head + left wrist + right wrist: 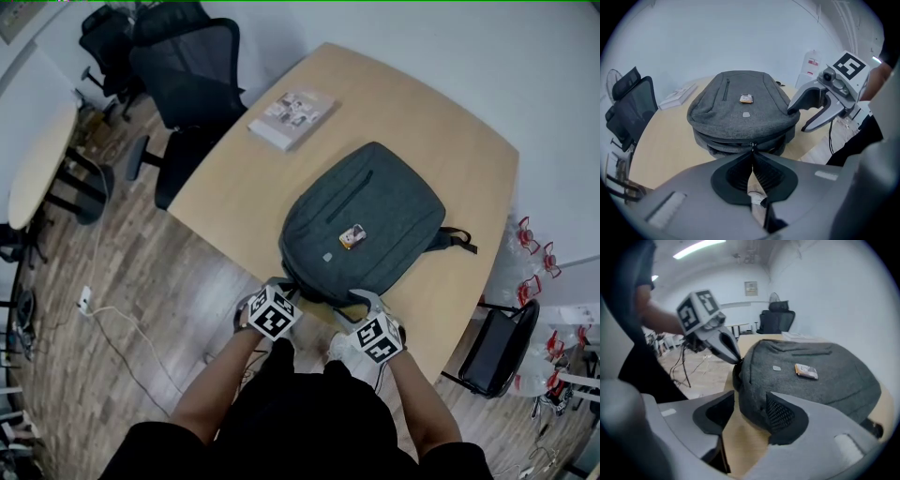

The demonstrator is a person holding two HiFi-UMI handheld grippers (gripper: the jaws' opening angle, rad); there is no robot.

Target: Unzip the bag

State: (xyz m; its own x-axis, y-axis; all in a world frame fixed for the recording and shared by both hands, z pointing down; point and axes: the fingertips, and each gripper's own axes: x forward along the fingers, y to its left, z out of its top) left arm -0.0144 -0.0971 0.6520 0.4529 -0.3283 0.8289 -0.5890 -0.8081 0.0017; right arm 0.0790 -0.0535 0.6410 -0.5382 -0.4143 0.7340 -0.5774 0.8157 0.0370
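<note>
A grey backpack (366,211) (740,112) (820,380) lies flat on the wooden table (441,122), with a small orange tag (352,237) on top. Both grippers are at its near edge. My left gripper (281,286) (752,154) (736,359) is shut, its tips pinching the zipper pull (752,146) on the bag's side seam. My right gripper (363,300) (750,398) (797,119) holds the bag's near right corner, with thick grey fabric filling the space between its widely spread jaws.
A white booklet (291,119) lies at the table's far left corner. Black office chairs (187,84) stand beyond the left edge, and another black chair (497,347) is at the right. Cables (122,328) trail over the wood floor beside a second table (37,159).
</note>
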